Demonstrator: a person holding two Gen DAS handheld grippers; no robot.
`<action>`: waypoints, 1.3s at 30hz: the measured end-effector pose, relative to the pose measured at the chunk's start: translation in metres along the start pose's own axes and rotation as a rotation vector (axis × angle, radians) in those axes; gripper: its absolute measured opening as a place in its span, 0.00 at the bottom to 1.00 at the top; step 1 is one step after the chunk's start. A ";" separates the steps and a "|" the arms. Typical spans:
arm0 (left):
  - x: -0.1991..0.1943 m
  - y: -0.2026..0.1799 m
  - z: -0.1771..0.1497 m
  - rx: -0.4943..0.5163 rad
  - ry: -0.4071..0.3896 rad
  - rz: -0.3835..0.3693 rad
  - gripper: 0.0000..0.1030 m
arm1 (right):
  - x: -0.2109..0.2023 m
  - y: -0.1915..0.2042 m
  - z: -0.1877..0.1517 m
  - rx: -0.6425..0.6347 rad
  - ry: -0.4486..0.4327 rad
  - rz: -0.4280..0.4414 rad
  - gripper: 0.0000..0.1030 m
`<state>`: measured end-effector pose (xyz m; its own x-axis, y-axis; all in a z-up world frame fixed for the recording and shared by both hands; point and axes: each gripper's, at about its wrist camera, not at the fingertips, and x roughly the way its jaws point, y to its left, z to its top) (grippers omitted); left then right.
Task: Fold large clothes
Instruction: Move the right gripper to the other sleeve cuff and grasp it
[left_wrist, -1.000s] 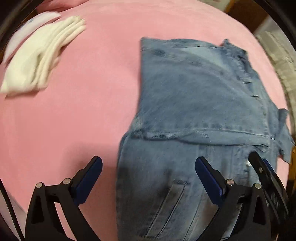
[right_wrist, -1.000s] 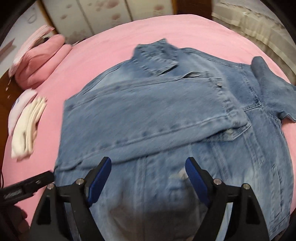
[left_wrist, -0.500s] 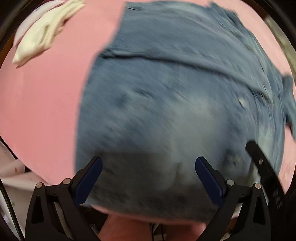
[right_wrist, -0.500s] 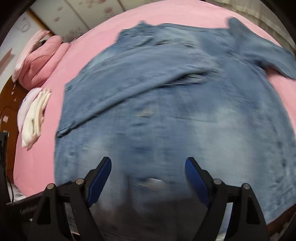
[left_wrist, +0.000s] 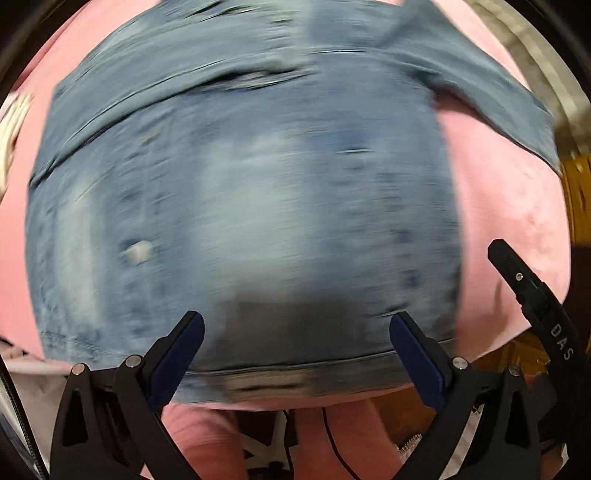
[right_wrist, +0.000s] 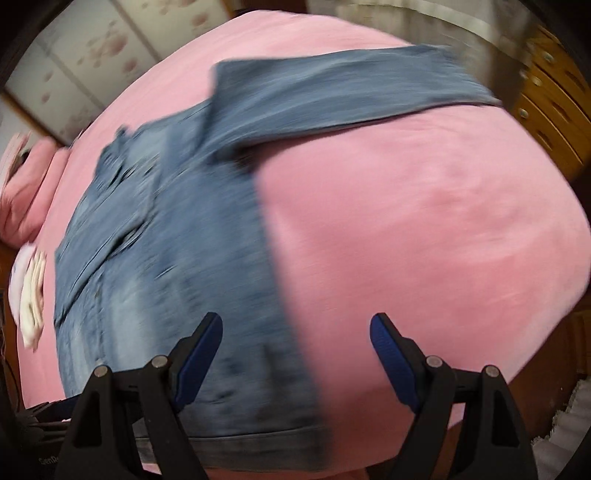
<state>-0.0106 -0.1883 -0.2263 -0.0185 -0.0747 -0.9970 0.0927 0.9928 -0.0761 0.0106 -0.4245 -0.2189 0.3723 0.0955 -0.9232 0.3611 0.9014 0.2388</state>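
Both views are sliding from the denim jacket (left_wrist: 243, 206)'s folded sleeve toward its hem, lower centre. Left gripper (left_wrist: 295, 350) and right gripper (right_wrist: 295, 347) are hovering wide open, empty, likely lining up a hem fold on the pink bedspread (right_wrist: 424, 229).

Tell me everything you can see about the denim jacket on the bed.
The denim jacket is faded blue, heavy-looking cotton with paler washed patches and stitched seams. It lies flat on the pink bedspread, its hem near the bed's front edge. One sleeve is folded across the body; the other sleeve stretches out sideways over the bedspread. Motion blur hides finer detail. Both grippers are above it with jaws open, neither gripping it.
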 end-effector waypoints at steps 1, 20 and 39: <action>-0.002 -0.016 0.001 0.020 -0.011 0.001 0.97 | -0.002 -0.010 0.004 0.008 -0.001 -0.004 0.80; 0.022 -0.149 0.100 0.112 -0.018 0.093 0.97 | 0.033 -0.195 0.167 0.280 -0.236 -0.074 0.80; 0.006 -0.060 0.166 -0.164 -0.153 0.202 0.97 | 0.050 -0.194 0.211 0.297 -0.404 -0.168 0.13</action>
<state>0.1490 -0.2639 -0.2294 0.1352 0.1250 -0.9829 -0.0828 0.9900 0.1145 0.1396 -0.6839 -0.2479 0.5670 -0.2636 -0.7804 0.6493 0.7260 0.2266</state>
